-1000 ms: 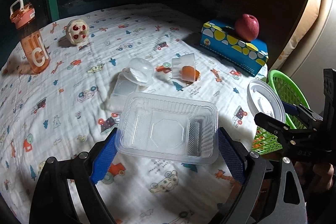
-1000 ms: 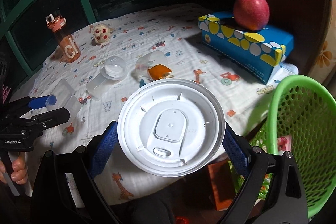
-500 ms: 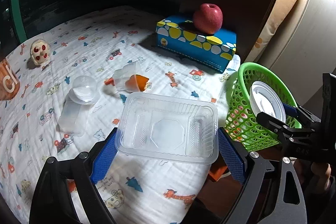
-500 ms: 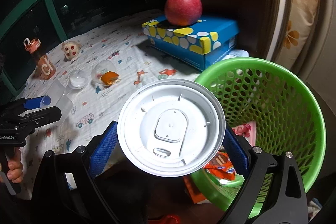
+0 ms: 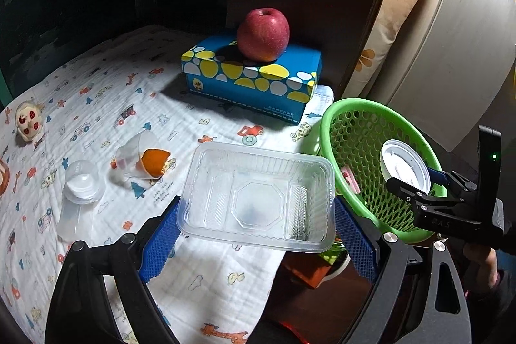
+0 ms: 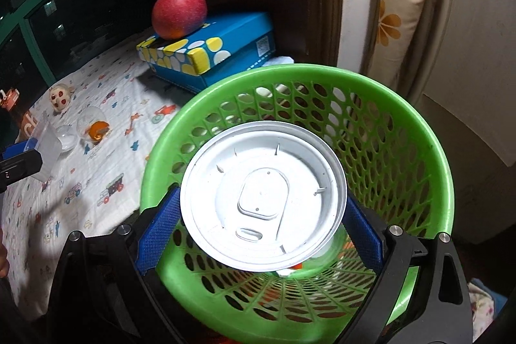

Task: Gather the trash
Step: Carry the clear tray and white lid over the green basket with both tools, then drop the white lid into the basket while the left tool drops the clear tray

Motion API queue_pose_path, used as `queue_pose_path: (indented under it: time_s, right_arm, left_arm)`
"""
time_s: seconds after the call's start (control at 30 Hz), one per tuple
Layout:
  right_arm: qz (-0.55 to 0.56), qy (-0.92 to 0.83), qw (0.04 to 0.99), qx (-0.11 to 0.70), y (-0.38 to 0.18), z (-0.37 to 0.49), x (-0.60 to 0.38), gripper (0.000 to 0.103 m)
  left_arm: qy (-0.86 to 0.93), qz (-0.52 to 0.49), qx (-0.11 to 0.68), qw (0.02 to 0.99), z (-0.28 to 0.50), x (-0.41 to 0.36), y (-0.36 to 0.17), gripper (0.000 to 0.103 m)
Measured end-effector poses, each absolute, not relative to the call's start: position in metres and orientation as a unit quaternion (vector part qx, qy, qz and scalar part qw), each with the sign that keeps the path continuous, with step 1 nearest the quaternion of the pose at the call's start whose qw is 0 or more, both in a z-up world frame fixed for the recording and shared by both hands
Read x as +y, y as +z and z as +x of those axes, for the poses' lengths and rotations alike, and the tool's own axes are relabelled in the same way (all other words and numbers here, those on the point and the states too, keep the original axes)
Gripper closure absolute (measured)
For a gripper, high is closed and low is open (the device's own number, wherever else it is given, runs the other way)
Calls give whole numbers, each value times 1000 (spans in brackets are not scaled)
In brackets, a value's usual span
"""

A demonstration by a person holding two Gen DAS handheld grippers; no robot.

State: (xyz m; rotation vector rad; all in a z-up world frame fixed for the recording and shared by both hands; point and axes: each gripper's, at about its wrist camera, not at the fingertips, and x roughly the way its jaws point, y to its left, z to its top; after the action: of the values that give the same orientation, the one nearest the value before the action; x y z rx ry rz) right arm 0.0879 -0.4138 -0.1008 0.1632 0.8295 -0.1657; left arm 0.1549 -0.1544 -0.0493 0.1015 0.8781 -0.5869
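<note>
Left gripper (image 5: 258, 234): clamped on the clear tray (image 5: 258, 195), held over the bed's edge beside the green basket (image 5: 351, 108).
Right gripper (image 6: 261, 228): tilted down, gripping the white lid (image 6: 262, 195) above the basket's open mouth.

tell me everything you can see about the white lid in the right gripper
The white lid is a round, thin plastic cup lid with a raised rim, an oval drink tab and small radial slits. The right gripper clamps it edge to edge between its blue pads, face toward the camera. It hangs over the mouth of the green basket, touching nothing else.
</note>
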Motion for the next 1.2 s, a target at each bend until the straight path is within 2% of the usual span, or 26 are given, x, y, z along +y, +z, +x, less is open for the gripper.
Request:
queue_pose_path:
  time_s: [0.63, 1.2]
  right_arm:
    - [104, -111, 907, 393, -100, 61, -451, 7]
    - [125, -110, 916, 365, -87, 19, -457, 7]
  left_arm:
    - [-321, 94, 414, 847, 162, -238, -47, 16]
    - [-348, 127, 434, 821, 159, -300, -69, 16]
